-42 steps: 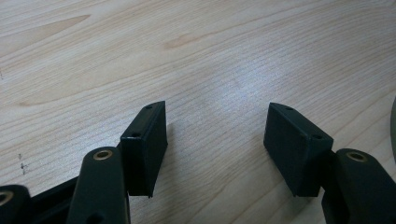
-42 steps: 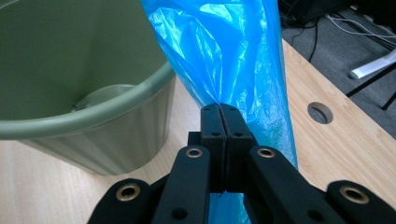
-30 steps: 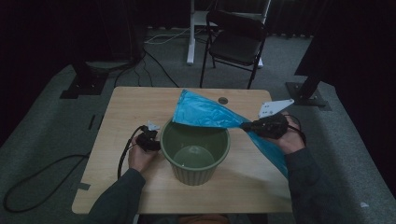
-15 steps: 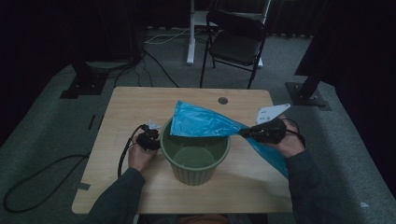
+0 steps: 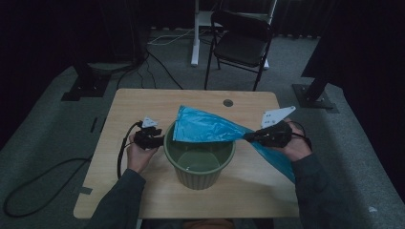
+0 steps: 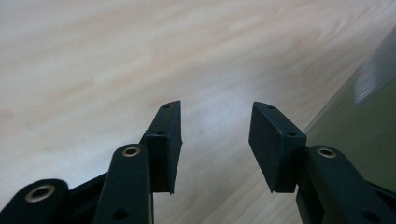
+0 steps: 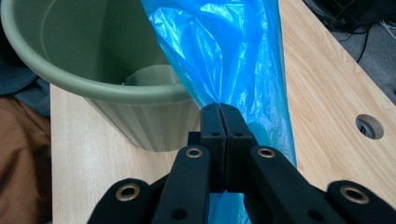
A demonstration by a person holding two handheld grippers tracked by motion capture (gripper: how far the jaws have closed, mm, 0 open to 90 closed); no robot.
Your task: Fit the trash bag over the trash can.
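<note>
— Since 1 second ago the blue bag (image 5: pixel 210 128) has dropped lower across the green bin (image 5: pixel 199 155), and the left gripper (image 5: pixel 152 137) has been narrowing its jaws around nothing.

— Which step is this?

— Lining the bin, most likely. The right gripper (image 7: pixel 219 108) is pinched tight on the bag's gathered plastic, hand level at the bin's right. Next, the left gripper, half-parted beside the rim, needs to catch the bag's open edge.
</note>
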